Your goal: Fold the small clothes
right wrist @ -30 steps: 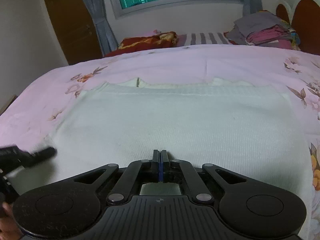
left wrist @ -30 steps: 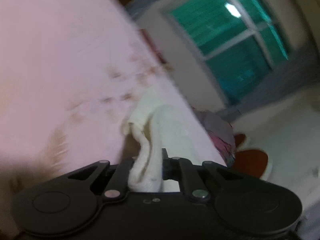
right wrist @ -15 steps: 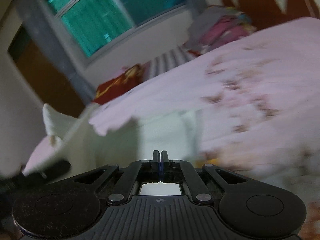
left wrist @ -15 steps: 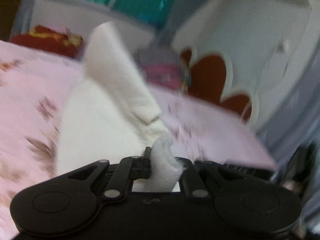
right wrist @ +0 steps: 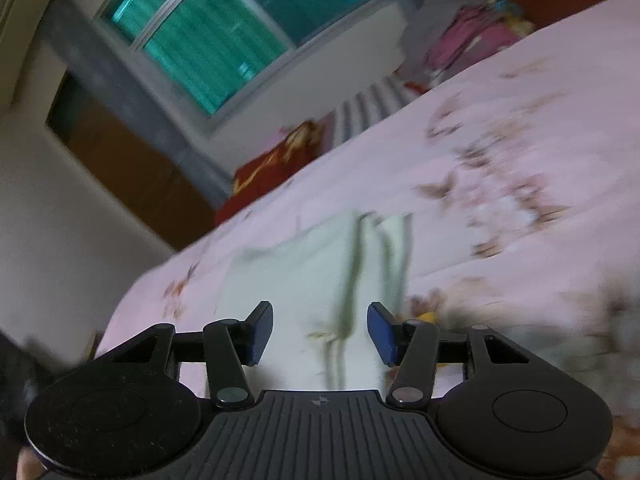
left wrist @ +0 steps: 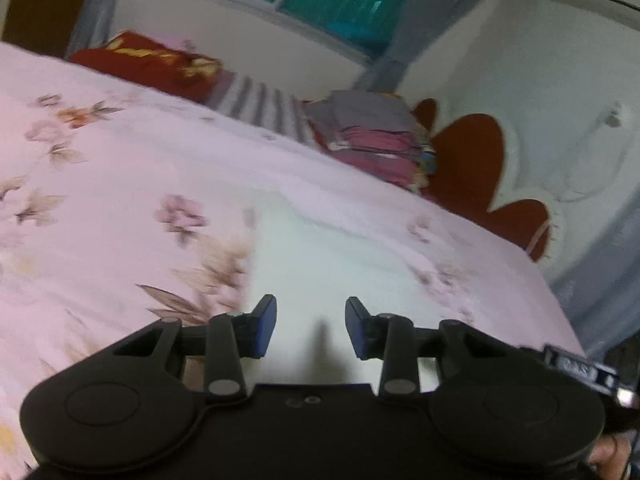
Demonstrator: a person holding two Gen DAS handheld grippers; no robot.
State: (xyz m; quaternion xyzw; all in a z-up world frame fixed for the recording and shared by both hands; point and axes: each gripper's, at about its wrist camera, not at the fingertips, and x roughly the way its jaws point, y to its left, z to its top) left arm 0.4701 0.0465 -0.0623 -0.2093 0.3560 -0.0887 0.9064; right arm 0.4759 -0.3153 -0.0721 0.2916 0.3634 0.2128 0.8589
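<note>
A white knit garment (left wrist: 320, 256) lies folded on the pink floral bedspread (left wrist: 100, 184), just ahead of my left gripper (left wrist: 311, 326), which is open and empty above its near edge. In the right wrist view the same garment (right wrist: 296, 276) lies flat with a fold line running along it. My right gripper (right wrist: 320, 330) is open and empty just above its near end. Both views are blurred.
A stack of folded clothes (left wrist: 372, 140) sits at the head of the bed beside a red pillow (left wrist: 152, 64) and a striped pillow (left wrist: 260, 104). The red and white headboard (left wrist: 480, 168) is at the right. A window (right wrist: 224, 36) and a wooden wardrobe (right wrist: 120, 160) stand beyond.
Both grippers held the garment and swung it over in a fold. Now both have opened and let go, and the garment lies folded on the bed.
</note>
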